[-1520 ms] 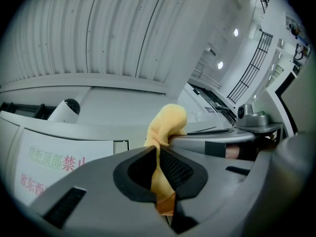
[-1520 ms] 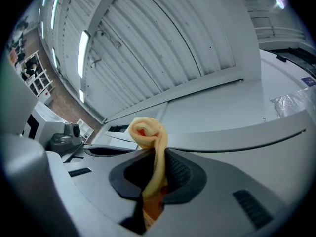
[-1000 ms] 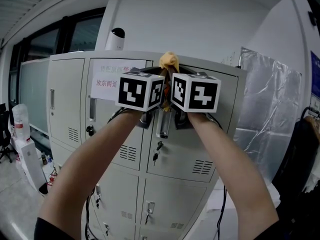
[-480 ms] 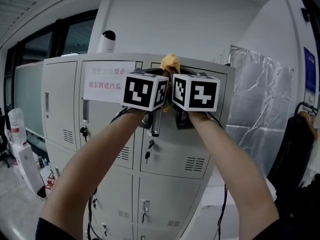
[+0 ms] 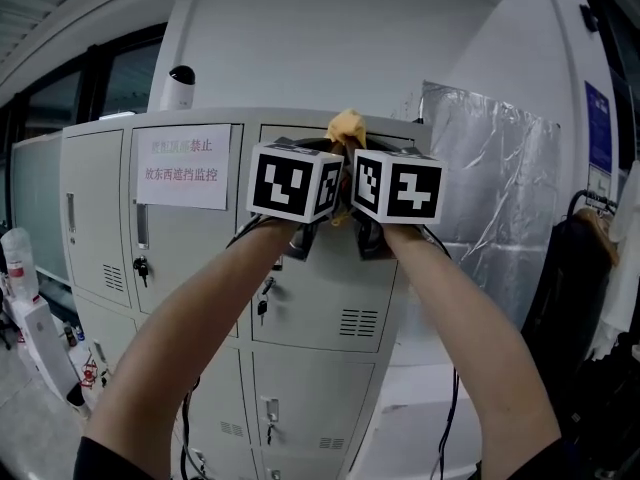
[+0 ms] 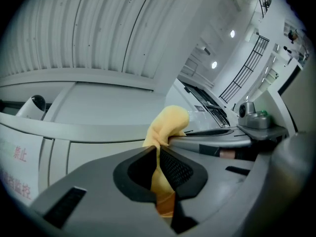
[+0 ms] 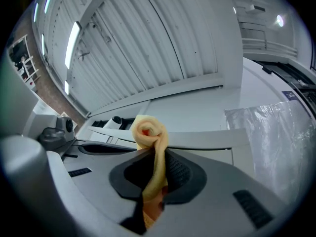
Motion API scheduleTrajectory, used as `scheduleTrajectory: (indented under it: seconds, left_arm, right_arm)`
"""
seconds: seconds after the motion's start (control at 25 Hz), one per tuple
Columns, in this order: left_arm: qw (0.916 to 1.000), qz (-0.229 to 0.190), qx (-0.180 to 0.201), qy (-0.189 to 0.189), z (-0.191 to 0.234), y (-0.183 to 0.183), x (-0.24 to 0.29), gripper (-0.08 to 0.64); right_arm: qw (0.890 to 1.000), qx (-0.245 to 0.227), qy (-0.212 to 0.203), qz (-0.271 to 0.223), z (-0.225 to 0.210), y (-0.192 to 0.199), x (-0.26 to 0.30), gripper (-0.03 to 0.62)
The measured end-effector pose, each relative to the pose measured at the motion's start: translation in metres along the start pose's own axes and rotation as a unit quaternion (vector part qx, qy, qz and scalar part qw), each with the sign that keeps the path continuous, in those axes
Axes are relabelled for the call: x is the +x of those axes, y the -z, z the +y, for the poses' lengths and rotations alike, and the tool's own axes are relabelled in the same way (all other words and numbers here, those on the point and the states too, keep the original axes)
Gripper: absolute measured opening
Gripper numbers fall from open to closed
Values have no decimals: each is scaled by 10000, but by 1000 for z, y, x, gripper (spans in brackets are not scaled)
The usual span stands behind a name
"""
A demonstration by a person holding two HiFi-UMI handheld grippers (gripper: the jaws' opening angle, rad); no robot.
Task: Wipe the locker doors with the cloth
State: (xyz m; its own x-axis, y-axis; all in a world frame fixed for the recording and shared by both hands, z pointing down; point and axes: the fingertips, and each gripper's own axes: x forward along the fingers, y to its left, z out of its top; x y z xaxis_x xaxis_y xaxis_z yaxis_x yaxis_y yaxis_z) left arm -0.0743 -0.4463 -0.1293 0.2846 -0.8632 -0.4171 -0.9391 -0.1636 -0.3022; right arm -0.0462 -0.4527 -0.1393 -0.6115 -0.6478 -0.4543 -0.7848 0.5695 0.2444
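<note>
Locker doors (image 5: 330,293) slid leftward, left gripper (image 6: 157,151) and right gripper (image 7: 158,153) pinching cloth (image 5: 347,125)

grey locker cabinet (image 5: 310,388) — white camera (image 5: 181,85) on its top, paper notice (image 5: 183,166) on one door.

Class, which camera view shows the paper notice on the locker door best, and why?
The head view: the whole notice shows on an upper locker door. The left gripper view catches only a few red characters at its left edge; the right gripper view misses it.
</note>
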Motion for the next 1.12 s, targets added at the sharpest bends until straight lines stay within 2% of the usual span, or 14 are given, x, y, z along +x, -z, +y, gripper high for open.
scheduleTrajectory:
  seconds: [0.52,1.12]
  left_arm:
    - [9982,-19,-59,602,-88,-5,43,37]
    - [9970,-64,-59,771,-100,-4,50,37]
  right_arm:
    - [9988,110,472,49,-87,6,-47,64]
    - [9987,247,442,-8,-102,9,-51,64]
